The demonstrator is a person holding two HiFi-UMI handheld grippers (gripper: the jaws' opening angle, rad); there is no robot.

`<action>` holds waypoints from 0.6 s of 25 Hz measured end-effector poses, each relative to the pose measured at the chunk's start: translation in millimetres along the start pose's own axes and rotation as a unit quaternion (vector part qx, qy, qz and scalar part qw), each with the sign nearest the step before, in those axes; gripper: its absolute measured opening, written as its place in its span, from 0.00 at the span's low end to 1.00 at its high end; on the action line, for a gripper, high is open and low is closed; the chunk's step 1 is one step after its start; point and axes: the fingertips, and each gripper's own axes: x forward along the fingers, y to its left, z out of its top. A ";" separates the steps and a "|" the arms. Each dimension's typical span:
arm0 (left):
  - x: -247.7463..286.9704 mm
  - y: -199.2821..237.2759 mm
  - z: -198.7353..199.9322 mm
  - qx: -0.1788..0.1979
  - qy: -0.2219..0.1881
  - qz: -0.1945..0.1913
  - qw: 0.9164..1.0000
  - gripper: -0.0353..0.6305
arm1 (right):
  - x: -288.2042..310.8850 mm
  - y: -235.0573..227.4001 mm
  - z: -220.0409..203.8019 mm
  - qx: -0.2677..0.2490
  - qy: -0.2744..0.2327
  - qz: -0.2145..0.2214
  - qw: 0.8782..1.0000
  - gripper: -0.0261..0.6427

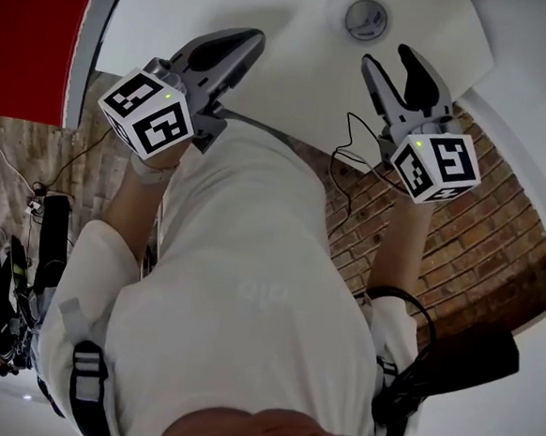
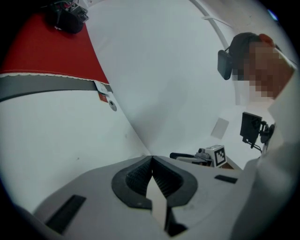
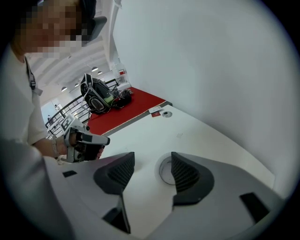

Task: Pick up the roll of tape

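Red flooring (image 1: 34,24) at far left. Left gripper (image 1: 252,40), jaws closed and empty, at the edge of the white counter (image 1: 294,73). Roll of tape (image 1: 366,19) flat on it, just ahead of the right gripper (image 1: 389,57), jaws wide apart, empty. Brick-patterned floor (image 1: 497,239) at right.

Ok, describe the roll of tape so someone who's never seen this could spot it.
Find the white table in front of the person. The roll of tape lies flat on it, just beyond the right gripper and its open jaws. It's a pale ring with a grey middle, far from the small disc by the red surface.
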 end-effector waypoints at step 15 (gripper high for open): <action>21.0 53.4 -30.2 -0.072 0.010 -0.033 0.997 0.06 | 73.9 -11.1 -41.6 -0.006 0.087 0.013 0.996 0.38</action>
